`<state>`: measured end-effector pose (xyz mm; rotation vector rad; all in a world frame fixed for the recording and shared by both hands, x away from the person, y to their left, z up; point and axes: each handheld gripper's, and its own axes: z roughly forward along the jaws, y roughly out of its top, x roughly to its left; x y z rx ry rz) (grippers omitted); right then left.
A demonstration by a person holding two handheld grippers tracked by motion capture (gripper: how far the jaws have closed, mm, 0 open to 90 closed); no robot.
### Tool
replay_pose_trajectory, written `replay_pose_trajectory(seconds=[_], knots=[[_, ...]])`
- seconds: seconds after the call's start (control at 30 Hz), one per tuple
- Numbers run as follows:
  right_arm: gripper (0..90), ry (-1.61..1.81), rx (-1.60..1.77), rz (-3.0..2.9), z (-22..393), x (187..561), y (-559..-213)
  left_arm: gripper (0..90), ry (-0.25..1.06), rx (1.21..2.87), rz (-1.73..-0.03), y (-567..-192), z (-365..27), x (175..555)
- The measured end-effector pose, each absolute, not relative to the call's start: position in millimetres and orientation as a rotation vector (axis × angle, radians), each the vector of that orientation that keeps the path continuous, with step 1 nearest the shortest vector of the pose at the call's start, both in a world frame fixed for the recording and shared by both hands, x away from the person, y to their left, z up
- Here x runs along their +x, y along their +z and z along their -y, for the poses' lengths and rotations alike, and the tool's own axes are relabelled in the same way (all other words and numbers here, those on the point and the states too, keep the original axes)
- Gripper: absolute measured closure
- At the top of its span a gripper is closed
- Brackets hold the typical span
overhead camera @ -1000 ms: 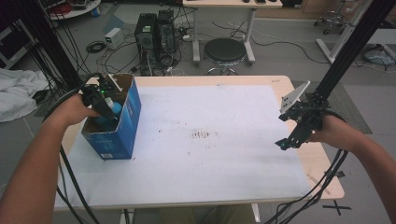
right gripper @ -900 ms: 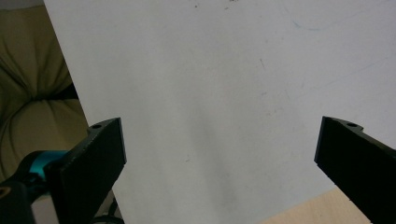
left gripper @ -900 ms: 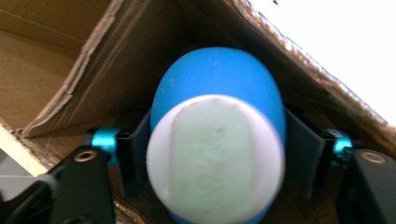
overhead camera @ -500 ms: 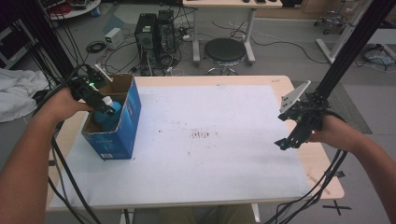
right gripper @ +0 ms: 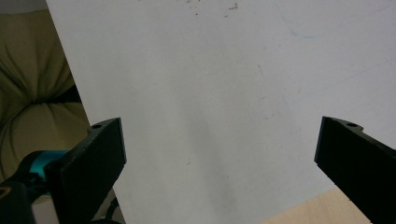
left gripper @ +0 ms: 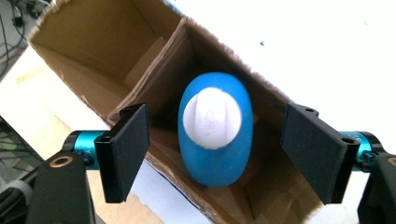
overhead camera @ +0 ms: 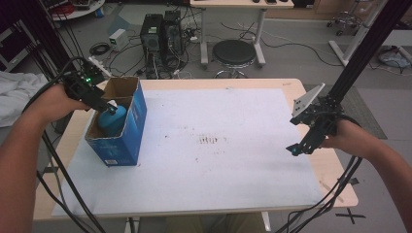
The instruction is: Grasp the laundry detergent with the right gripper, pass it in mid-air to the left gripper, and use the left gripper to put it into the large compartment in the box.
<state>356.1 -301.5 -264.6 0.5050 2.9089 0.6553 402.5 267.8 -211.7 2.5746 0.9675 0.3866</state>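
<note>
A blue bottle with a white cap (overhead camera: 112, 121) stands upright inside an open blue cardboard box (overhead camera: 127, 131) at the table's left. My left gripper (overhead camera: 109, 108) hovers just above the box's opening. In the left gripper view the bottle (left gripper: 215, 128) sits in a brown compartment of the box (left gripper: 93, 42), below and between the black pads (left gripper: 128, 149), which do not touch it. The jaws have just been opening and stand apart. My right gripper (overhead camera: 295, 149) hangs open over the white sheet near the table's right edge, with nothing between its jaws (right gripper: 219, 126).
A white sheet (overhead camera: 218, 141) covers most of the wooden table (overhead camera: 340, 189). A black frame post (overhead camera: 362, 53) rises at the right. Behind the table on the floor are computer towers (overhead camera: 163, 29) and a stool (overhead camera: 234, 51). Cables trail from both grippers.
The left gripper rose out of the box and its jaws opened, leaving the blue bottle standing inside. The right gripper stayed where it was.
</note>
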Motion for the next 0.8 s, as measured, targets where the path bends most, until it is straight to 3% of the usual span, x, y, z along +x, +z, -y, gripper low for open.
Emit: replay_pose_trajectory(seconds=[0.33, 0.8], knots=[[1.0, 0.655, 0.508, -2.901, 301.8, 354.3, -262.0, 23.9, 0.383, 2.555, -0.859, -184.5, -230.9, 396.6], [1.1, 0.665, 0.500, -2.890, 298.2, 351.9, -259.4, 23.9, 0.266, 2.678, -0.493, -184.6, -150.7, 399.0]])
